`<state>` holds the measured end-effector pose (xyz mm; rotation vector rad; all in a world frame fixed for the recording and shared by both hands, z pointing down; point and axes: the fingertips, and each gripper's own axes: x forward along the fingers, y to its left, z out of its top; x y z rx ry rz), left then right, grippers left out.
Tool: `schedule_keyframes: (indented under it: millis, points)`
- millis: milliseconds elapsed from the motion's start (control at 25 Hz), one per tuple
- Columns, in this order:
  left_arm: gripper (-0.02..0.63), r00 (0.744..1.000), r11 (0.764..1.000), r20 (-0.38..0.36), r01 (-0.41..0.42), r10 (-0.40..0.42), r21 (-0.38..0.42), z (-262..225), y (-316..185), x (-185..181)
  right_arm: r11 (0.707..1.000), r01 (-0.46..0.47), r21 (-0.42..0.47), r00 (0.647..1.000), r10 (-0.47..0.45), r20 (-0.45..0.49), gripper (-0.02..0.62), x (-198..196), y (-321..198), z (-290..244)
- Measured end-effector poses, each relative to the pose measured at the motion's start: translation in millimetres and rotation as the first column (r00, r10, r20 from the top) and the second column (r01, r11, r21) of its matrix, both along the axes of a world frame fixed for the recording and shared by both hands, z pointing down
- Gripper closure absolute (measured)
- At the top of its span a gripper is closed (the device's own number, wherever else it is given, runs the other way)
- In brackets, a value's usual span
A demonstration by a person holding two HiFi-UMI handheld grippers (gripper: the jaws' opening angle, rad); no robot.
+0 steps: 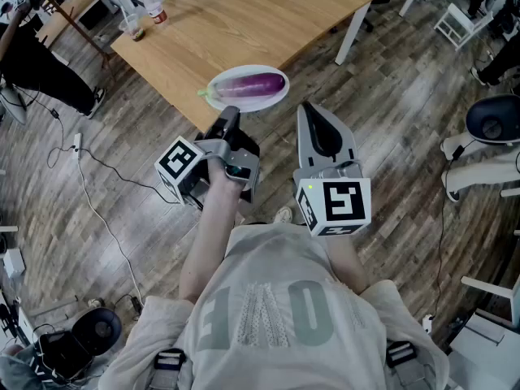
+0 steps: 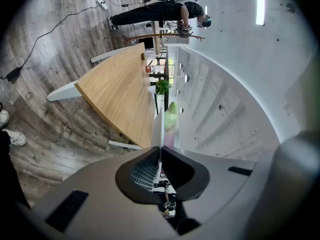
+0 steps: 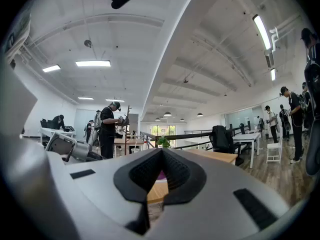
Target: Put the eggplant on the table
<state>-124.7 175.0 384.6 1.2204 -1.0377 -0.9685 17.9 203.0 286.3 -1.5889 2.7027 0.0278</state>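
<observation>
The right hand-held gripper (image 1: 311,116) is closed on nothing. The left hand-held gripper (image 1: 231,119) pinches the near rim of a plate (image 1: 272,100). The eggplant (image 1: 260,82) lies on that plate, over the worktop's (image 1: 244,23) near corner.

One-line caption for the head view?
Left gripper grips a white plate carrying the eggplant at the wooden table's edge; right gripper shut, empty.
</observation>
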Motion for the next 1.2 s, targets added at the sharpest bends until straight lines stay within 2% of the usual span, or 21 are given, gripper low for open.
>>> schedule_keyframes:
  millis: [640, 840, 1200]
  points:
    - [0.586, 1.000, 1.000, -0.008, -0.024, 0.025, 0.020, -3.1, -2.8, 8.1, 0.999, -0.041, 0.015, 0.999, 0.042, -0.013, 0.577, 10.4, -3.7, 8.0]
    - [0.586, 1.000, 1.000, 0.008, -0.027, 0.027, 0.001, -2.0, -18.4, 32.0, 0.999, -0.038, 0.015, 0.999, 0.038, 0.014, 0.577, 36.5, -15.9, 9.5]
    - [0.586, 1.000, 1.000, 0.004, -0.025, 0.025, -0.007, -6.1, -25.8, 38.6, 0.998, -0.060, -0.009, 0.997, 0.060, 0.041, 0.575, 55.6, -18.5, 14.1]
